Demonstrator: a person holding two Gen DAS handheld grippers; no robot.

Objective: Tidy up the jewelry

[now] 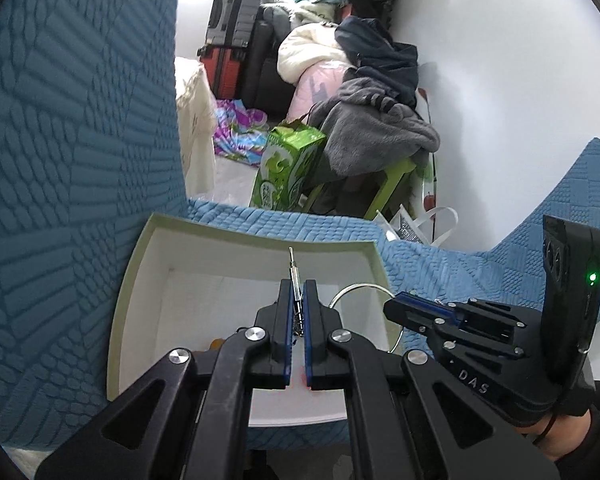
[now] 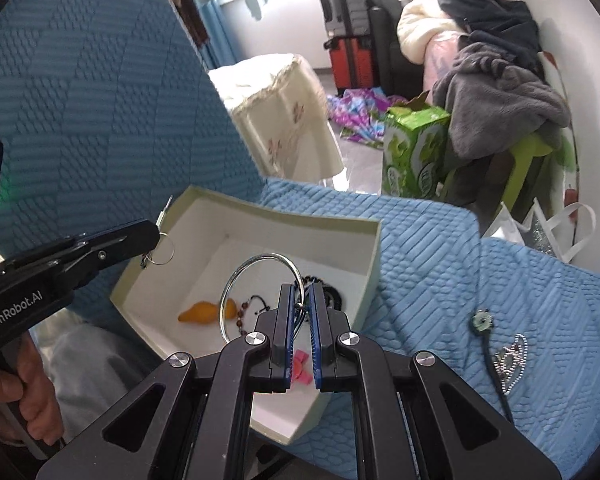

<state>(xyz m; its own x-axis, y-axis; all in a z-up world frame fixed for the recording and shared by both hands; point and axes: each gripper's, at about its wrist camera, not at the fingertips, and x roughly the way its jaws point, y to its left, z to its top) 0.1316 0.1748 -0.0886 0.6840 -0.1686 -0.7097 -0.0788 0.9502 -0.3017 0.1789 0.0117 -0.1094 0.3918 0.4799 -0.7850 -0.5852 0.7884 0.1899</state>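
Note:
An open white box (image 2: 284, 210) sits on a blue quilted cover. Inside lie an orange pendant (image 2: 204, 312), a brown beaded bracelet (image 2: 242, 314), a dark bracelet (image 2: 334, 296) and a pink bow (image 2: 300, 366). My right gripper (image 2: 302, 286) hangs over the box, shut on a large silver bangle (image 2: 260, 258). My left gripper (image 1: 299, 284) is shut on a small metal ring with a thin pin (image 1: 294, 270), above the box's (image 1: 260, 232) left side. In the left wrist view the right gripper (image 1: 392, 306) and the bangle (image 1: 360, 287) sit to the right. The left gripper (image 2: 154, 236) and its ring (image 2: 164, 254) also show in the right wrist view.
On the blue cover (image 2: 440, 264) right of the box lie a round pendant on a dark cord (image 2: 483, 322) and a silver beaded chain (image 2: 512, 356). A tall blue quilted panel (image 1: 80, 140) rises on the left. Beyond are a green carton (image 2: 416, 152), piled clothes and suitcases.

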